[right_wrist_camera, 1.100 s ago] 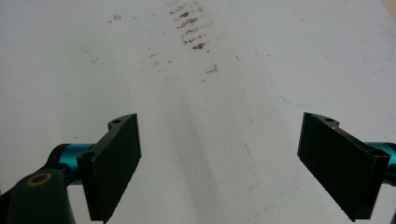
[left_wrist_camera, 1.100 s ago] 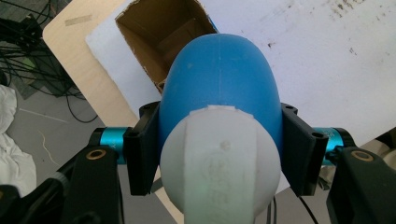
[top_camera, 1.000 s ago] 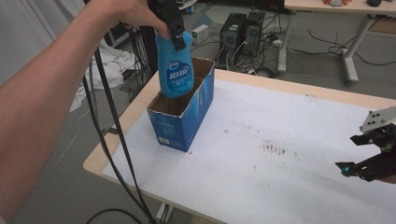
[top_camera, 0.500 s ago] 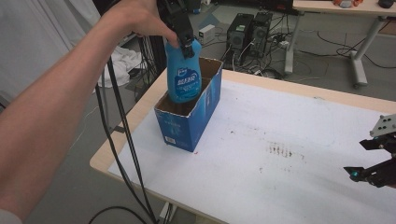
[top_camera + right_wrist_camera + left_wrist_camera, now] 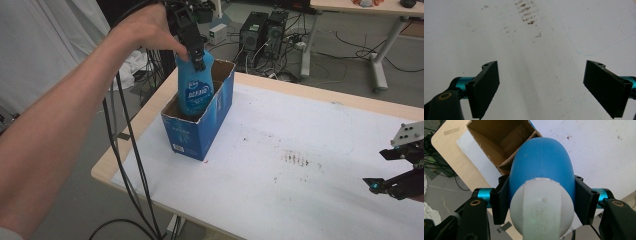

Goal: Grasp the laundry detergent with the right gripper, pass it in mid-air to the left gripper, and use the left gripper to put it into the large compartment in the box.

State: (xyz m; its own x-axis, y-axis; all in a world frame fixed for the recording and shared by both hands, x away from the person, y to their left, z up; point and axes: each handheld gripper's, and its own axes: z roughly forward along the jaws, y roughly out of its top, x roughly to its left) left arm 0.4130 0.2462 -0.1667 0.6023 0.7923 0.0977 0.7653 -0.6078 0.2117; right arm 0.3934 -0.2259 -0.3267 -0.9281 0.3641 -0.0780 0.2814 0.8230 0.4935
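We held the blue bottle (image 5: 195,90) upright by its neck in the left gripper (image 5: 199,59), directly above the box (image 5: 200,131); the right gripper (image 5: 541,87) gaped empty.

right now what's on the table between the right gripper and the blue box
Nothing stands there: in the high view only bare white tabletop with a patch of brown specks lies between the right gripper and the blue box.

Blue bottle (image 5: 194,90) lower, now partly inside the box (image 5: 200,127), in left tool (image 5: 199,59).
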